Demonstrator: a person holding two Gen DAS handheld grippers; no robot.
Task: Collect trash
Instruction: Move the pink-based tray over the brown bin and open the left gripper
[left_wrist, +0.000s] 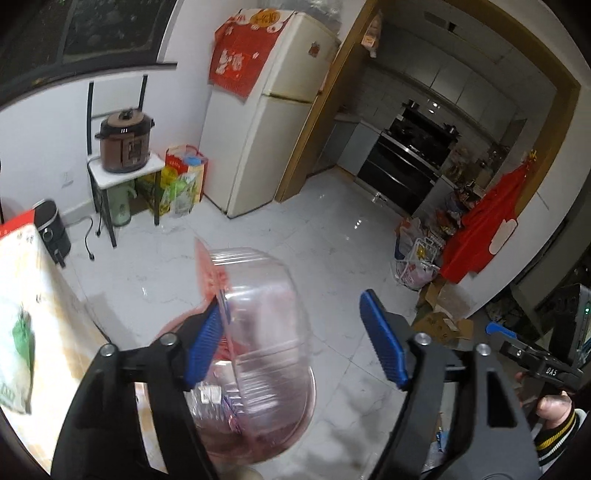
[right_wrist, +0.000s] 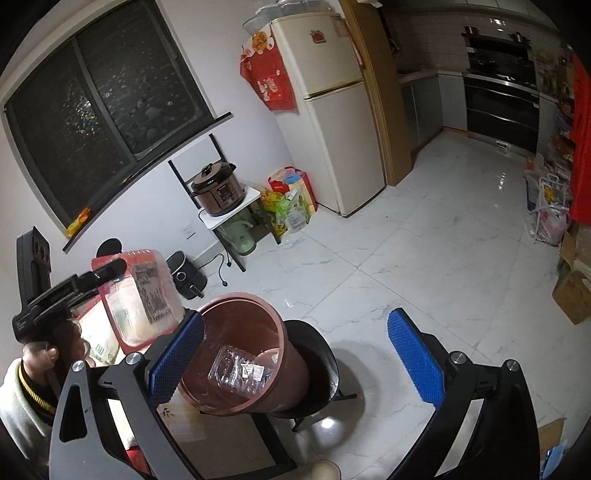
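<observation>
In the left wrist view my left gripper (left_wrist: 295, 339) is wide open. A clear plastic clamshell box (left_wrist: 258, 317) with a red label hangs blurred against the left pad (left_wrist: 205, 343), over the reddish-brown trash bin (left_wrist: 291, 417) below. In the right wrist view that bin (right_wrist: 240, 350) stands on a black chair (right_wrist: 317, 354) and holds another clear plastic container (right_wrist: 236, 369). The left gripper shows there at the left (right_wrist: 110, 269), with the red-lidded clear box (right_wrist: 144, 295) beside it. My right gripper (right_wrist: 306, 358) is open and empty, with the bin near its left pad (right_wrist: 177, 358).
A table edge with paper packaging (left_wrist: 22, 332) is at the left. A fridge (right_wrist: 332, 110), a pressure cooker on a small stand (right_wrist: 219, 192), bags (right_wrist: 288, 206) and an air fryer (right_wrist: 184, 275) line the far wall. Cardboard boxes (right_wrist: 572, 291) and bags sit at the right on white tiles.
</observation>
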